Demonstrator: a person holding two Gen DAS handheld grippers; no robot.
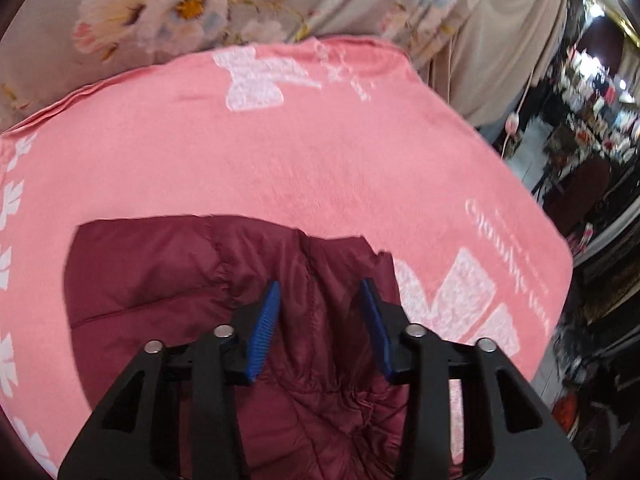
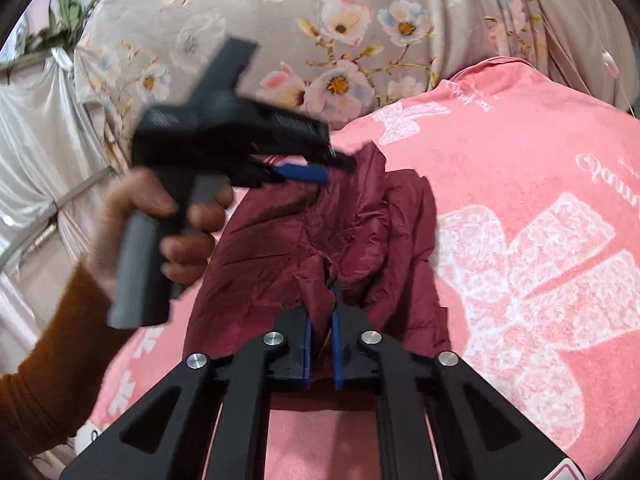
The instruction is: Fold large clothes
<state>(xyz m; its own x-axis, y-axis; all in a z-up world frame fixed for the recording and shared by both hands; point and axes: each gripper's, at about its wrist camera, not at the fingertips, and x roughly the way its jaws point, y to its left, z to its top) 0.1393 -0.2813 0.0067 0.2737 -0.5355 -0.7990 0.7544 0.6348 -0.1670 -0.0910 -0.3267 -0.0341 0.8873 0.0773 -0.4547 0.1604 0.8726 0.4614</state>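
My right gripper [image 2: 322,312] pinches the jacket [image 2: 312,232] bunched on the pink towel [image 2: 520,168]; my left gripper [image 1: 320,300] gapes above it, holding nothing. I'd grab the far edge, then pull taut

even indoor light, soft shadows, fisheye bending at dark edges, motion blur on the left tongs [image 2: 316,168].

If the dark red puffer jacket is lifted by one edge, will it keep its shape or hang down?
The dark red jacket will probably sag: it bunches where the right gripper pinches it. Its shiny shell may slip between the fingers. It looks light for its bulk, lying puffed on the pink blanket.
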